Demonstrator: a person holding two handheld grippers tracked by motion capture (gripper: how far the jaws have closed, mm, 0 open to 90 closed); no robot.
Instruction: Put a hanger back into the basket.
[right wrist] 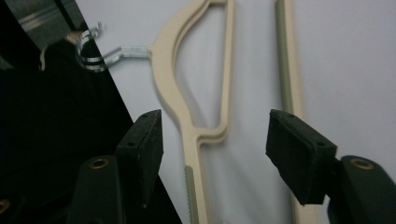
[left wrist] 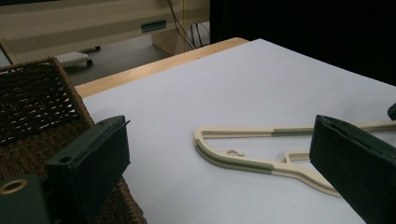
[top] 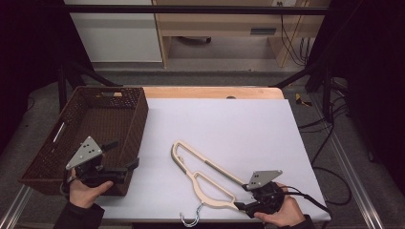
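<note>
A cream plastic hanger (top: 205,174) with grey-green grip strips and a metal hook (top: 191,219) lies flat on the white sheet, its hook at the near edge. My right gripper (top: 243,196) sits low at the hanger's near-right end. In the right gripper view the right gripper (right wrist: 215,140) stands open astride one hanger (right wrist: 173,84) arm, pads not touching it, with the hook (right wrist: 93,56) beyond. My left gripper (top: 122,155) is open and holds nothing, beside the near-right wall of the brown wicker basket (top: 138,119). In the left gripper view the left gripper (left wrist: 219,128) faces the hanger (left wrist: 233,161) across the sheet.
A white sheet (top: 229,124) covers the wooden table (top: 210,92). The wicker basket stands on the table's left side with nothing seen inside it. The table's near edge (right wrist: 140,140) runs just beside the right gripper. Cables (top: 329,186) trail off to the right.
</note>
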